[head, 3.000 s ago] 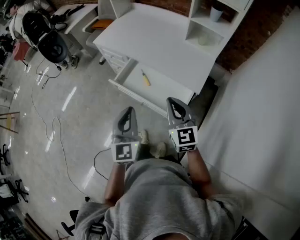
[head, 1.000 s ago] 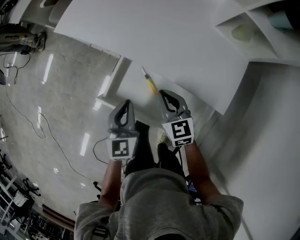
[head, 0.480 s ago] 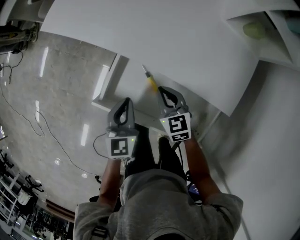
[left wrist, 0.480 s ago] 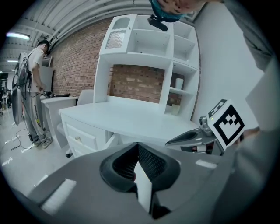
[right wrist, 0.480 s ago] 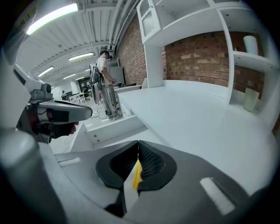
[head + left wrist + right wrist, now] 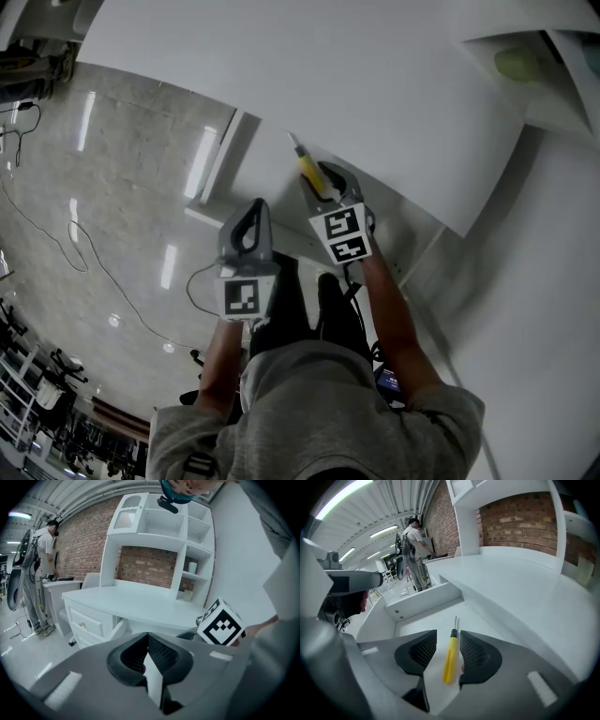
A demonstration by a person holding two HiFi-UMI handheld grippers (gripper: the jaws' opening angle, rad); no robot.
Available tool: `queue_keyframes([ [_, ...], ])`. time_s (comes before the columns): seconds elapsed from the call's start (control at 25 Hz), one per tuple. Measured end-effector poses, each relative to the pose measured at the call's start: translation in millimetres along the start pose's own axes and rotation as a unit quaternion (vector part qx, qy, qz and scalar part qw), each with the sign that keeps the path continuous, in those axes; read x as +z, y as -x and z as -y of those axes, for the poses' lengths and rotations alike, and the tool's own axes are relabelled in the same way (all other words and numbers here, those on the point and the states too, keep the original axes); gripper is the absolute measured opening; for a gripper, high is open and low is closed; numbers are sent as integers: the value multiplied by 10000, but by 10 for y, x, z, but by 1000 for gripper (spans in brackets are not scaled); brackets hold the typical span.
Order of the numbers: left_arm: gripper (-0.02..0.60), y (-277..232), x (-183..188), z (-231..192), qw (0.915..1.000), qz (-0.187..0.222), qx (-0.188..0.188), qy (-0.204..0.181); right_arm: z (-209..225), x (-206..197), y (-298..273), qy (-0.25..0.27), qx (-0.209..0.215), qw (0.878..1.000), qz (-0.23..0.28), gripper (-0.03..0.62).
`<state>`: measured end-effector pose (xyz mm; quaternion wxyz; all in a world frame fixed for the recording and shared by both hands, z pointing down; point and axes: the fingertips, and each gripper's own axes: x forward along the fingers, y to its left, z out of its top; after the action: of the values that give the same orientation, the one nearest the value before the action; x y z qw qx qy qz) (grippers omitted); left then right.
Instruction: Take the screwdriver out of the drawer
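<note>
Screwdriver [image 6: 450,660] lies flat, tip toward desk [image 6: 525,588].

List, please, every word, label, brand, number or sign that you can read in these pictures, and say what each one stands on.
No readable words, numbers or brands in any view.
Left cube: black-and-white square marker pattern, no letters.
Right cube: the same kind of marker pattern, no letters.
Screwdriver: plain yellow handle, no print visible.
</note>
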<state>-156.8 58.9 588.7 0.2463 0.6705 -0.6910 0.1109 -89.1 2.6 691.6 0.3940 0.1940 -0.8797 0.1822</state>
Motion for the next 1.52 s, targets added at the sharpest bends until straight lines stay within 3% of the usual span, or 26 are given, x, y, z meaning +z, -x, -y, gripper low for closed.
queue_keyframes([
  [0.76, 12, -82, -99, -108, 9999, -83, -37, 83, 54, -361, -634, -98, -56, 9971, -746, 156],
  [0.92, 12, -106, -106, -120, 9999, -101, -41, 78, 116, -358, -648, -77, -205, 9969, -750, 91],
  [1.52, 12, -64, -26, -147, 10000, -31, 4, -44, 54, -286, -554, 41, -104, 9980, -630, 84],
])
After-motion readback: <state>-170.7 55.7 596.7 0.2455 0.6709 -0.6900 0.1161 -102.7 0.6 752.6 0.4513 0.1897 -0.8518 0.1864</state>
